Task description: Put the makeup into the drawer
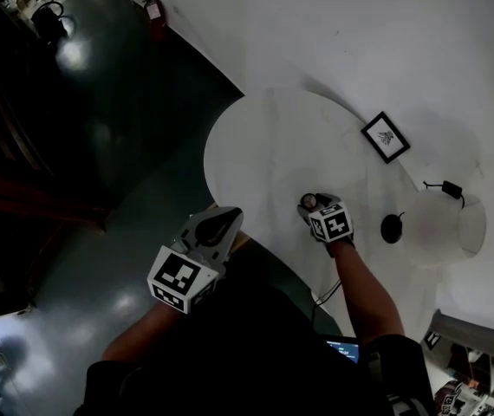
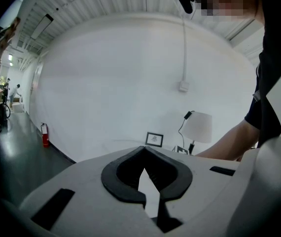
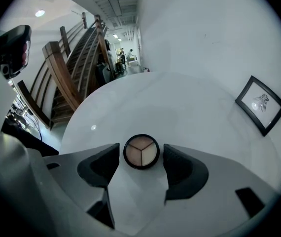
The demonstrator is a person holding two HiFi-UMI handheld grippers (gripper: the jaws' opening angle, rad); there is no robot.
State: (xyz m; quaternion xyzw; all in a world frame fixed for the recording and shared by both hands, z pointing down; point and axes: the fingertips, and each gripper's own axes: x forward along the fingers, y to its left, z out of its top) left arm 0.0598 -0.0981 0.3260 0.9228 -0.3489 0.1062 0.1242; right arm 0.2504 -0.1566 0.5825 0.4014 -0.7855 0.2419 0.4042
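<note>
Left gripper (image 2: pixel 144 150), lower left, pinched together on nothing; round makeup compact (image 3: pixel 141 152) lies flat on white table (image 3: pixel 180 102) at frame centre between right gripper's (image 3: pixel 141 148) spread jaws, untouched, probably light, stiff, slick-edged, so pinch across its rim.

All views are dim and grey. Soft glare patches lie on the dark floor (image 1: pixel 126 146). Both gripper views bow outward into black corners. A small glint marks the table (image 3: pixel 180 102) beyond the jaws, leftward.
</note>
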